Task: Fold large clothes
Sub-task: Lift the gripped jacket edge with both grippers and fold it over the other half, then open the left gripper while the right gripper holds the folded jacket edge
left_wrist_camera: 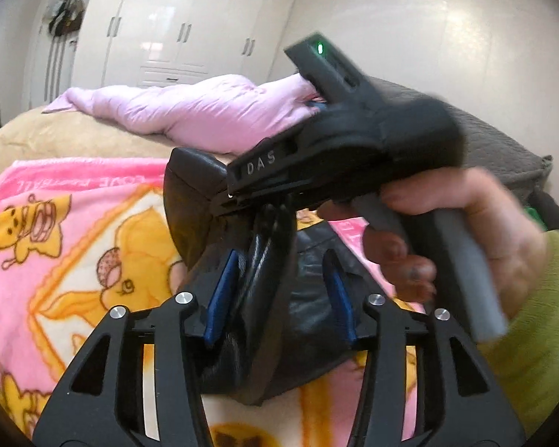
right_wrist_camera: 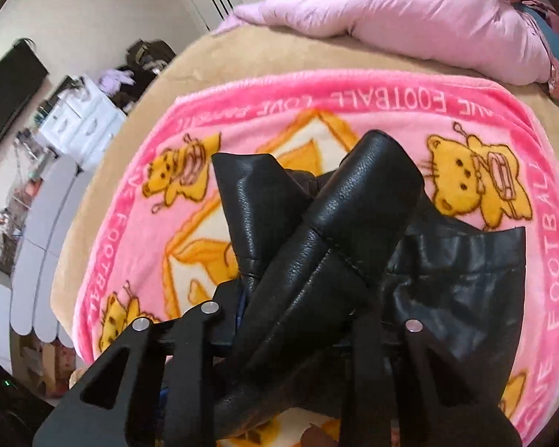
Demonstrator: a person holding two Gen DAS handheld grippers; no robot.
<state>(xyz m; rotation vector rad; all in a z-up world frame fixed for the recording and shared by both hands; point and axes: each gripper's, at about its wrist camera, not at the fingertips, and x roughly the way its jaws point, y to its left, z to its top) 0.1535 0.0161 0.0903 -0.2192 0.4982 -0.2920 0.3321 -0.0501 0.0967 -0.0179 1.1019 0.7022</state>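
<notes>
Nearest the lens in the left wrist view, the left gripper [left_wrist_camera: 281, 298] fills the lower centre of the frame, its jaws spread with a bunched fold of the black leather jacket [left_wrist_camera: 264, 335] standing between the blue pads [left_wrist_camera: 220, 298]. The fold lies against the left-hand pad, while the right-hand pad stands clear of it, so no firm pinch is seen there.

In the right wrist view, the right gripper [right_wrist_camera: 287, 335] occupies the bottom centre. Its jaws are drawn in on a thick roll of the jacket's sleeve, which rises from between them toward mid-frame; the pads themselves are hidden by the leather. In the left wrist view this same gripper crosses the centre right of the frame, carried by a hand [left_wrist_camera: 466, 223] in a green sleeve [left_wrist_camera: 536, 316].

The jacket is held partly lifted above a pink cartoon blanket [right_wrist_camera: 316, 111] spread over the bed [right_wrist_camera: 149, 85]. A pale pink duvet [right_wrist_camera: 410, 15] lies along the upper right of that view.

The step in hand appears to be the gathering of the sleeves toward the jacket's body. The next move would call for the sleeve to be laid flat across the body panel and released without dragging the stiff leather out of line.
</notes>
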